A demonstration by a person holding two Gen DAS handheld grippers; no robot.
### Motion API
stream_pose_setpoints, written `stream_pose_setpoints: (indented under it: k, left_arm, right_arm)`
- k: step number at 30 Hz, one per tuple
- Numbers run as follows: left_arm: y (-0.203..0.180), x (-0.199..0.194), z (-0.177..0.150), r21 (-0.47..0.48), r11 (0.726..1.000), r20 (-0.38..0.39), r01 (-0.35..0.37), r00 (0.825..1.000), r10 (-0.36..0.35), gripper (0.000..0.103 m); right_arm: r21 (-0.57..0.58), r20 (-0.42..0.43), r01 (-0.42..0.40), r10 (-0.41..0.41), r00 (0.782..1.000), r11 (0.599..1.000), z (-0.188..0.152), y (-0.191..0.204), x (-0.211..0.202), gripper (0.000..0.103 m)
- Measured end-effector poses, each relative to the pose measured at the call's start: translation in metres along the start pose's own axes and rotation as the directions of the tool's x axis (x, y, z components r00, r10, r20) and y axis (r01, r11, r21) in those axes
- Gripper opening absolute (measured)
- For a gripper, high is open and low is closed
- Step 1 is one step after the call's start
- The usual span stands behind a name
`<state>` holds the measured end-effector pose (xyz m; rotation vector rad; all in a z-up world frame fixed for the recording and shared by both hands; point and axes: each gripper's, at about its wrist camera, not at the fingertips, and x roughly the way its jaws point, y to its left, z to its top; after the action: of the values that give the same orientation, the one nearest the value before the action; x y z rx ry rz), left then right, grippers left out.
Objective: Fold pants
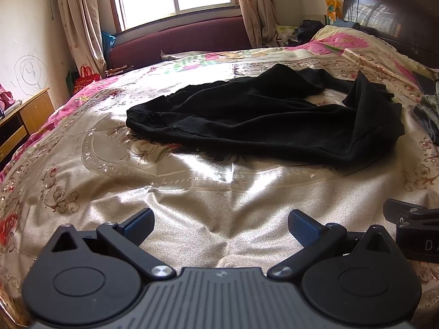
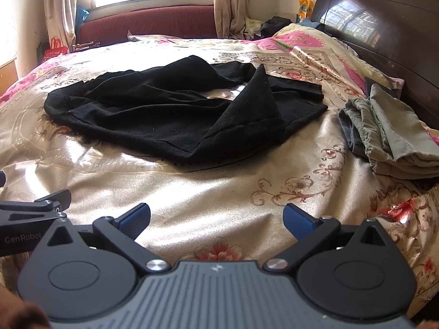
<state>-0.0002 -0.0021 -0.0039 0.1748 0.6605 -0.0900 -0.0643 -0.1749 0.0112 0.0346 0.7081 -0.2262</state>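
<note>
Black pants point(image 1: 255, 115) lie crumpled in a loose heap on the middle of the bed, also seen in the right wrist view point(image 2: 170, 115). One corner of the cloth stands up in a peak on the right side. My left gripper point(image 1: 221, 227) is open and empty, low over the bedspread, well short of the pants. My right gripper point(image 2: 216, 220) is open and empty, also near the front of the bed. The two grippers are side by side; each shows at the edge of the other's view.
A floral satin bedspread point(image 2: 247, 192) covers the bed. Folded grey-green clothes point(image 2: 389, 134) lie at the right near the dark headboard point(image 2: 384, 35). A maroon sofa point(image 1: 178, 41) and a window stand behind the bed. A wooden cabinet point(image 1: 24, 115) stands at the left.
</note>
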Motion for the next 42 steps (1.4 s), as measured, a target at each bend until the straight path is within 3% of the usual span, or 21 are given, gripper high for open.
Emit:
stream_pose_setpoints:
  k: [35,42]
  left_arm:
    - [-0.001,0.0,-0.001,-0.001,1.0,0.002,0.012,1.0,-0.012,0.103]
    - [0.009,0.006,0.004,-0.008,1.0,0.008,0.016,1.0,-0.015,0.103]
  right_arm:
    - [-0.015,-0.012,-0.006,0.006,1.0,1.0,-0.002,0.003,0.004,0.102]
    - [-0.064,-0.012,-0.032,0.031,0.999,0.997,0.005,0.013,0.011,0.102]
